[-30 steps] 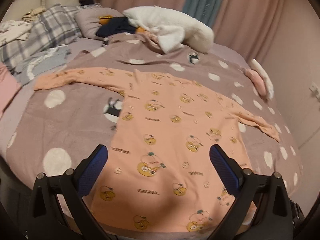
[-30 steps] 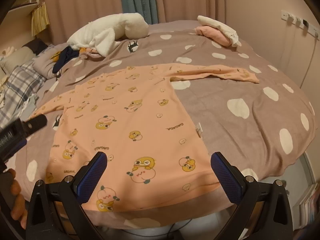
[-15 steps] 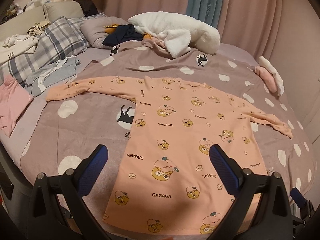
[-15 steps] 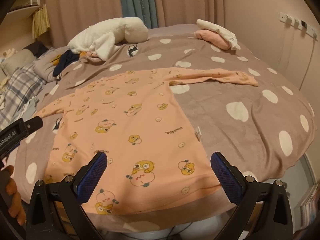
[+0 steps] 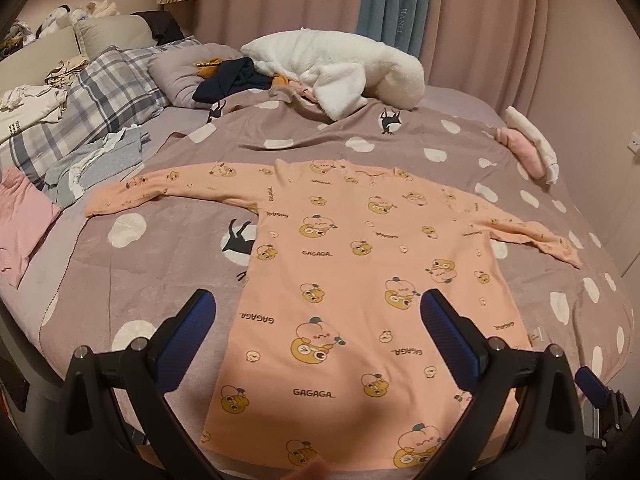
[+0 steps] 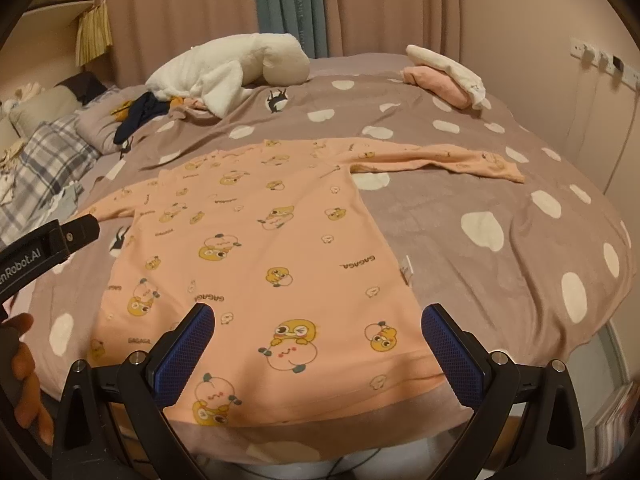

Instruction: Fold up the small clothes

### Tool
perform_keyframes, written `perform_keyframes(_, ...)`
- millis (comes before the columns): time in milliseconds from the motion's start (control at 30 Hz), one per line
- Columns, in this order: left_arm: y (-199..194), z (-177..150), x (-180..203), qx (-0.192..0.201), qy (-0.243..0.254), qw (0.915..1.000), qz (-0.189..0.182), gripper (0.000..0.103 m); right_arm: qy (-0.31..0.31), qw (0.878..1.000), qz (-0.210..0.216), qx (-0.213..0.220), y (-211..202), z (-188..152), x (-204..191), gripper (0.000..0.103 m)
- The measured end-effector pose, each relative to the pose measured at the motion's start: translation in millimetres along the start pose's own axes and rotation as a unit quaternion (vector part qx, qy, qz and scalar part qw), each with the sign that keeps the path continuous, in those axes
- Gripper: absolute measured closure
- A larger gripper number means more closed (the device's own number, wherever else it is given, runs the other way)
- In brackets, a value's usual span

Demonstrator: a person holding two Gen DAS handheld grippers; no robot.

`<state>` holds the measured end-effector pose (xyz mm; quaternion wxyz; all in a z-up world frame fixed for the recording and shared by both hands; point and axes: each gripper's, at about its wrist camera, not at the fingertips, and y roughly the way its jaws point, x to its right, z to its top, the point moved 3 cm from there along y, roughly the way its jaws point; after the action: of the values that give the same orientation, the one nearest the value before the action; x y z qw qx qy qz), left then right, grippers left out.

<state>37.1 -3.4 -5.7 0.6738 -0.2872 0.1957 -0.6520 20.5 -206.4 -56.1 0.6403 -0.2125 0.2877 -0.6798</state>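
Peach long-sleeve shirt (image 5: 360,264) lay flat on the bed (image 5: 132,280), sleeves spread, hem just below both grippers. Left gripper (image 5: 316,320) & right gripper (image 6: 316,328) were spread wide, holding nothing. Soft knit w/ cartoon print; blanket plush, dotted.

The left gripper (image 5: 316,312) is hovering with its jaws spread wide, gripping nothing. The right gripper (image 6: 316,324) is likewise hanging with jaws wide apart and empty. A hand (image 6: 24,376) is clasping the left gripper's handle.
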Motion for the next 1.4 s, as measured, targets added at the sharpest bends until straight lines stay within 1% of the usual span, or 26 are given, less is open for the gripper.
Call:
perform_keyframes(100, 0, 0, 2, 0.0, -0.002, 1.0, -0.002, 0.001, 0.006, 1.0, 0.001, 0.001, -1, 0, 0, 0.0)
perform_keyframes(267, 1, -1, 6, -0.002, 0.01, 0.9999, -0.004, 0.001, -0.004, 1.0, 0.0, 0.005, -1, 0, -4, 0.0)
perform_keyframes(333, 3, -2, 3, -0.002, 0.002, 1.0, -0.006, 0.001, -0.002, 1.0, 0.005, 0.001, 1, 0, -4, 0.0)
perform_keyframes(400, 7, -3, 3, -0.009, 0.006, 0.9999, -0.008, 0.001, 0.003, 1.0, 0.009, -0.004, 4, -1, -4, 0.0)
perform_keyframes(467, 14, -5, 3, -0.018, 0.016, 0.9997, 0.005, 0.001, 0.006, 1.0, 0.01, -0.005, 5, -1, -3, 0.0)
perform_keyframes(533, 24, -8, 4, -0.031, 0.036, 0.9984, 0.032, 0.001, 0.004, 1.0, 0.011, -0.006, 5, -1, -3, 0.0)
perform_keyframes(600, 30, -9, 5, -0.033, 0.047, 0.9977, 0.035, 0.001, 0.001, 1.0, 0.009, -0.003, 5, -1, -4, 0.0)
perform_keyframes(633, 31, -10, 2, -0.033, 0.04, 0.9981, 0.031, 0.001, -0.001, 1.0, 0.009, -0.002, 4, -1, -5, 0.0)
perform_keyframes(667, 34, -11, 0, -0.037, 0.023, 0.9989, 0.015, 0.001, -0.002, 1.0, 0.01, -0.001, 4, -1, -5, 0.0)
perform_keyframes(700, 38, -12, -2, -0.049, 0.01, 0.9987, -0.001, 0.001, -0.002, 1.0, 0.01, -0.002, 4, -1, -5, 0.0)
perform_keyframes(733, 42, -12, -4, -0.061, 0.003, 0.9981, -0.009, 0.001, -0.002, 1.0, 0.01, -0.003, 5, -1, -5, 0.0)
perform_keyframes(800, 47, -13, -6, -0.07, -0.008, 0.9975, -0.005, 0.001, -0.002, 1.0, 0.01, -0.006, 6, -2, -4, 0.0)
perform_keyframes(900, 55, -15, -5, -0.085, 0.005, 0.9961, 0.023, 0.001, 0.001, 1.0, 0.009, -0.005, 7, -1, -2, 0.0)
perform_keyframes(933, 56, -16, -4, -0.087, 0.007, 0.996, 0.02, 0.001, 0.002, 1.0, 0.009, -0.005, 7, -1, -2, 0.0)
perform_keyframes(967, 55, -16, -4, -0.082, 0.002, 0.9966, 0.01, 0.001, 0.004, 1.0, 0.009, -0.004, 7, -1, 0, 0.0)
perform_keyframes(1000, 54, -15, -6, -0.077, -0.01, 0.9969, 0.008, 0.001, 0.006, 1.0, 0.01, -0.004, 7, -1, 1, 0.0)
perform_keyframes(1067, 51, -13, -9, -0.066, -0.022, 0.9975, 0.014, 0.002, 0.011, 1.0, 0.01, -0.003, 8, -2, 3, 0.0)
perform_keyframes(1133, 47, -10, -8, -0.054, -0.018, 0.9982, 0.017, 0.002, 0.012, 1.0, 0.008, -0.004, 9, -3, 5, 0.0)
perform_keyframes(1200, 44, -8, -7, -0.055, -0.019, 0.9982, 0.016, 0.002, 0.011, 1.0, 0.004, -0.007, 11, -4, 6, 0.0)
perform_keyframes(1300, 37, -6, -5, -0.046, -0.024, 0.9986, 0.005, 0.002, 0.011, 1.0, 0.006, -0.008, 11, -4, 7, 0.0)
perform_keyframes(1367, 34, -5, -2, -0.036, -0.014, 0.9992, 0.011, 0.002, 0.011, 1.0, 0.008, -0.009, 14, -5, 8, 0.0)
perform_keyframes(1400, 33, -5, 1, -0.031, -0.006, 0.9993, 0.021, 0.002, 0.011, 1.0, 0.006, -0.011, 15, -5, 9, 0.0)
